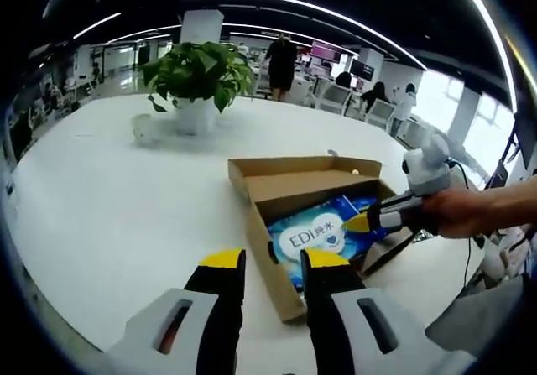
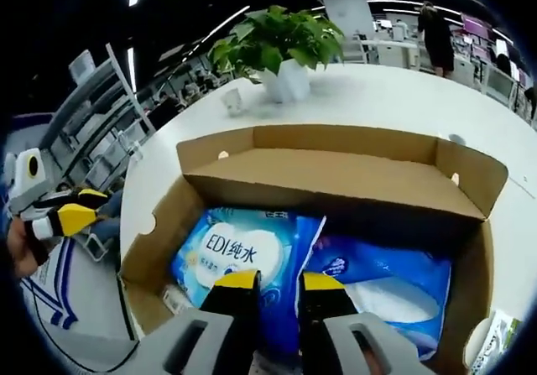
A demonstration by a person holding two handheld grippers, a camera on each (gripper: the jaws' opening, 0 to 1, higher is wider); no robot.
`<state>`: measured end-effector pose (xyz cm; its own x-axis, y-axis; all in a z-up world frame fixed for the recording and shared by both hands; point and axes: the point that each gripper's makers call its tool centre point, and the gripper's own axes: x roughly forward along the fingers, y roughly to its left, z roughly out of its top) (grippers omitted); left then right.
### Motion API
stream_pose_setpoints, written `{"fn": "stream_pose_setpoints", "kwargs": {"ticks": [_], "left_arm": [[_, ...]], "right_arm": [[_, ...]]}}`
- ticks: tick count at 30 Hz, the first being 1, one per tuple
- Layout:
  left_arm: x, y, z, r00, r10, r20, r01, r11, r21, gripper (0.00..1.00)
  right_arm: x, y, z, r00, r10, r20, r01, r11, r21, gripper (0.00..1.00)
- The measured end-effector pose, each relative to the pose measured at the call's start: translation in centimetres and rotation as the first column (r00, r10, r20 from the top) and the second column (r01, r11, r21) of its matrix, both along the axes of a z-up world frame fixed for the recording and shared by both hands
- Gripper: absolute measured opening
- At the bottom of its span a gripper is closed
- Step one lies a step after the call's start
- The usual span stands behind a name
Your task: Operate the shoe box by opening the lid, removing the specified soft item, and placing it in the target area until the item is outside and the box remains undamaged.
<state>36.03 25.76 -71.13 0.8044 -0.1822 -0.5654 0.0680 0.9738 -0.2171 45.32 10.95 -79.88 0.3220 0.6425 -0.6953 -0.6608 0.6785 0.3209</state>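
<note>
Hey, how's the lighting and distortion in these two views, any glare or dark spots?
Left gripper view: strong window glare at right, white table bright, fisheye bends ceiling lights. Right gripper view: the shoe box edges bow outward, deep shadow under its folded lid, the blue packs evenly lit, print sharp.

An open-plan office: white table (image 1: 126, 207), potted plant (image 1: 197, 77), desks and chairs (image 1: 336, 96) behind.

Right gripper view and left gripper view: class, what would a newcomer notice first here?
First, the open box on the white table, its lid folded back, with blue wipes packs inside. The right gripper reaches into it over the packs, jaws nearly closed. Behind stands a potted plant.
</note>
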Motion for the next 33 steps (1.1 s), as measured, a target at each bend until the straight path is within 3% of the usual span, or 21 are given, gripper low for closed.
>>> {"fn": "stream_pose_setpoints", "kwargs": {"ticks": [6,8,9,11,16,28,33], "left_arm": [[-0.4,-0.2,-0.5,1.000,0.002,-0.012,-0.002,1.000,-0.010,0.26],[-0.4,-0.3,-0.6,1.000,0.002,-0.013,-0.002,1.000,-0.013,0.25],[-0.4,-0.4,-0.6,1.000,0.001,-0.013,-0.001,1.000,-0.014,0.25],[-0.3,-0.7,-0.6,1.000,-0.004,-0.013,0.004,1.000,-0.014,0.25],[-0.2,-1.3,-0.5,1.000,-0.019,-0.013,0.019,1.000,-0.014,0.25],[-0.2,-2.5,-0.7,0.998,-0.057,-0.024,0.056,0.998,-0.020,0.26],[0.7,-3.1,-0.8,0.997,-0.080,-0.023,0.079,0.997,-0.024,0.26]], "right_arm": [[0.3,-0.1,0.0,1.000,-0.012,-0.008,0.012,1.000,0.001,0.07],[0.0,-0.4,0.4,1.000,-0.028,-0.007,0.028,1.000,-0.003,0.00],[0.2,-1.2,0.4,0.999,-0.036,0.023,0.036,0.999,-0.036,0.00],[-0.3,-0.8,0.5,1.000,-0.030,-0.007,0.030,1.000,-0.009,0.00],[-0.8,-0.8,1.0,1.000,-0.011,0.009,0.011,1.000,-0.023,0.00],[0.3,-2.0,1.9,0.997,-0.079,-0.016,0.079,0.996,0.031,0.00],[0.4,-2.7,2.6,0.996,-0.090,-0.008,0.090,0.995,0.035,0.00]]}}
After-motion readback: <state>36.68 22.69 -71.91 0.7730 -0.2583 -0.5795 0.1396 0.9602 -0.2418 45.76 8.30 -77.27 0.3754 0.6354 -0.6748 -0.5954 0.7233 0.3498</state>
